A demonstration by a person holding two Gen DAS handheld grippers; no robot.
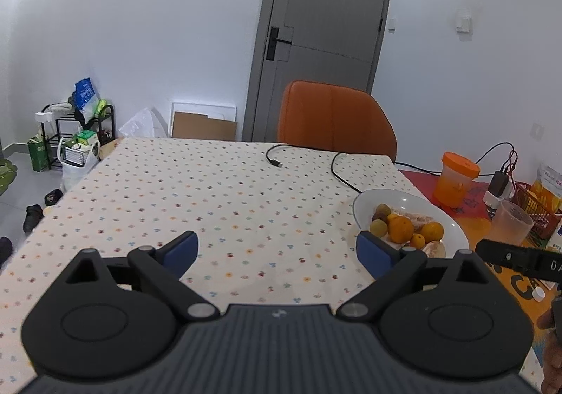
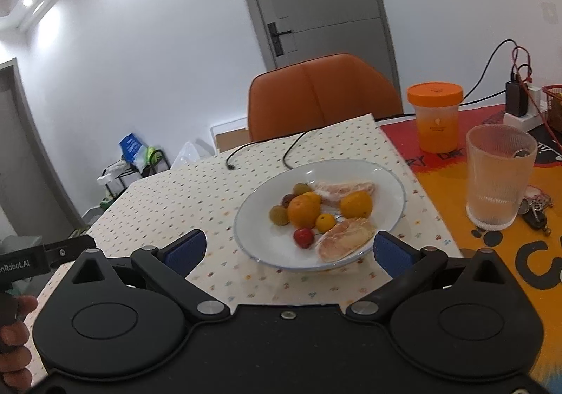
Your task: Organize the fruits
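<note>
A white plate [image 2: 383, 179] on the dotted tablecloth holds several fruits: oranges [image 2: 304, 210], a small red fruit [image 2: 304, 237], green grapes [image 2: 279, 215] and peeled pomelo pieces [image 2: 346, 236]. My right gripper [image 2: 289, 250] stands open just in front of the plate's near rim, with nothing between its blue pads [image 2: 391, 253]. In the left wrist view the same plate [image 1: 453, 229] lies to the right of my left gripper [image 1: 277, 251], which is open and empty over bare cloth. Its fruits [image 1: 402, 229] show beside the right pad.
A ribbed glass [image 2: 498, 179] and an orange-lidded jar [image 2: 435, 116] stand right of the plate on a colourful mat. A black cable [image 1: 277, 155] lies across the far cloth. An orange chair [image 1: 335, 118] is behind the table. A hand [image 2: 14, 327] holds the other gripper at the left.
</note>
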